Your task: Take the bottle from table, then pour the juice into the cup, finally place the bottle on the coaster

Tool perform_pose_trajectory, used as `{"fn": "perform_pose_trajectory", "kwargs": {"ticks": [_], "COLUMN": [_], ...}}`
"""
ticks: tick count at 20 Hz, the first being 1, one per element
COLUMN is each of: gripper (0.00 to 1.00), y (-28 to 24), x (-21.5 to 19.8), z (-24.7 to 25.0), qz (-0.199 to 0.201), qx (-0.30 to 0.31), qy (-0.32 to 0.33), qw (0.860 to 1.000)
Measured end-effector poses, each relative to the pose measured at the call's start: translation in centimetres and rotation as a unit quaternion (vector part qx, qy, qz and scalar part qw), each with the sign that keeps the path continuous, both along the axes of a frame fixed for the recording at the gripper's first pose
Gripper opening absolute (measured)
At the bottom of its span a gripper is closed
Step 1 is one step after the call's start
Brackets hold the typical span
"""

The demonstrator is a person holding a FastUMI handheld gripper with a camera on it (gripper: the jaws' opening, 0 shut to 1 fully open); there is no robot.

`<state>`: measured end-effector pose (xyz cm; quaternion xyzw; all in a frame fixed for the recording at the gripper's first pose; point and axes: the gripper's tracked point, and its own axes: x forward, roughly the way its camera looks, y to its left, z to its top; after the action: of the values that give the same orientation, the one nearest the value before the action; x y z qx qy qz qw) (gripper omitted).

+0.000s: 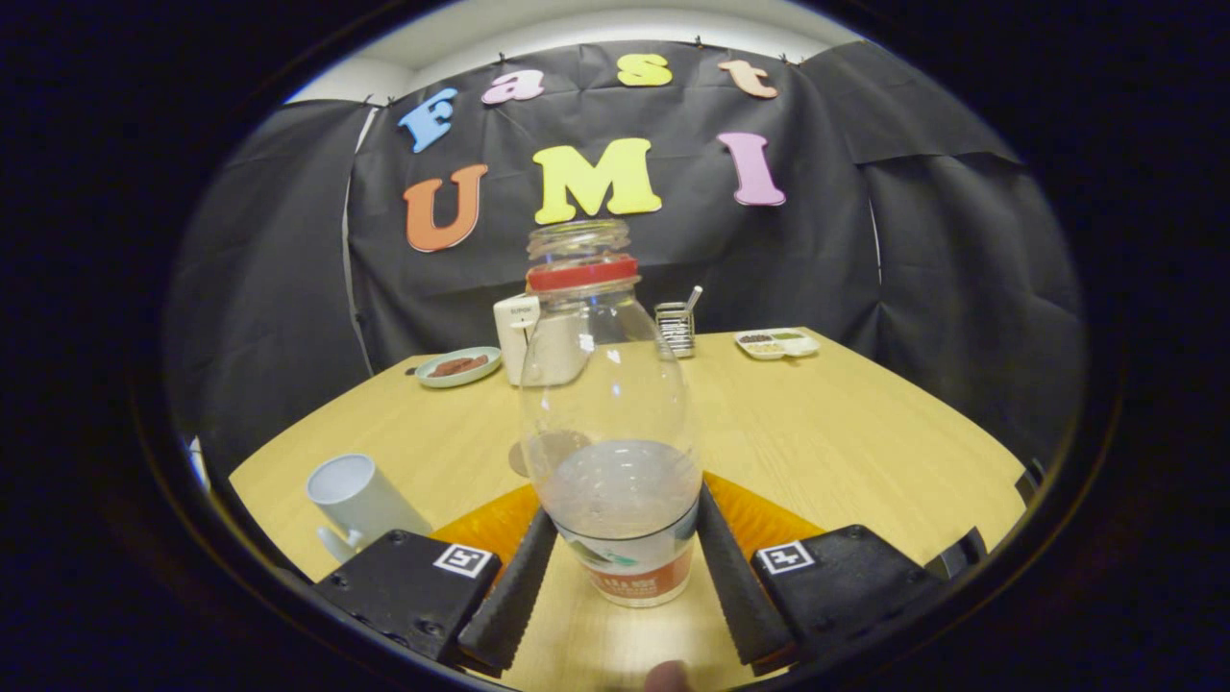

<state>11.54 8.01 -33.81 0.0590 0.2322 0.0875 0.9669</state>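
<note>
Jaws of gripper (625, 577) clamping upright bottle (610, 423), cup (357, 500) beside, on table (846, 432)

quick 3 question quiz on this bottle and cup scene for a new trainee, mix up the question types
1. True or false: the bottle still has its cap on.
2. Where is the white cup relative to the bottle?
A. beside it, near the gripper's left finger
B. behind it, by the far wall
C. on the orange coaster
3. Fill in: the gripper has its two fingers pressed on the ______ part of the bottle.

Key
1. False: the threaded neck is open, with only a red ring below it.
2. A
3. lower; the bottle is held between both fingers, over the coaster.
</note>
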Motion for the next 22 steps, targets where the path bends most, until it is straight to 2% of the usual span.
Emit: {"fn": "perform_pose_trajectory", "kwargs": {"ticks": [5, 8, 11, 16, 22], "gripper": [0.79, 0.77, 0.76, 0.76, 0.76], "y": [1.2, 1.7, 2.4, 4.4, 6.5], "x": [-0.4, -0.1, 0.4, 1.1, 1.4], "z": [2.9, 5.1, 6.1, 6.3, 5.1], "qz": [0.017, 0.033, 0.05, 0.095, 0.144], "qx": [-0.029, -0.109, -0.205, -0.348, -0.489], "qy": [-0.026, -0.062, -0.094, -0.143, -0.183], "qw": [0.999, 0.991, 0.973, 0.922, 0.841]}}
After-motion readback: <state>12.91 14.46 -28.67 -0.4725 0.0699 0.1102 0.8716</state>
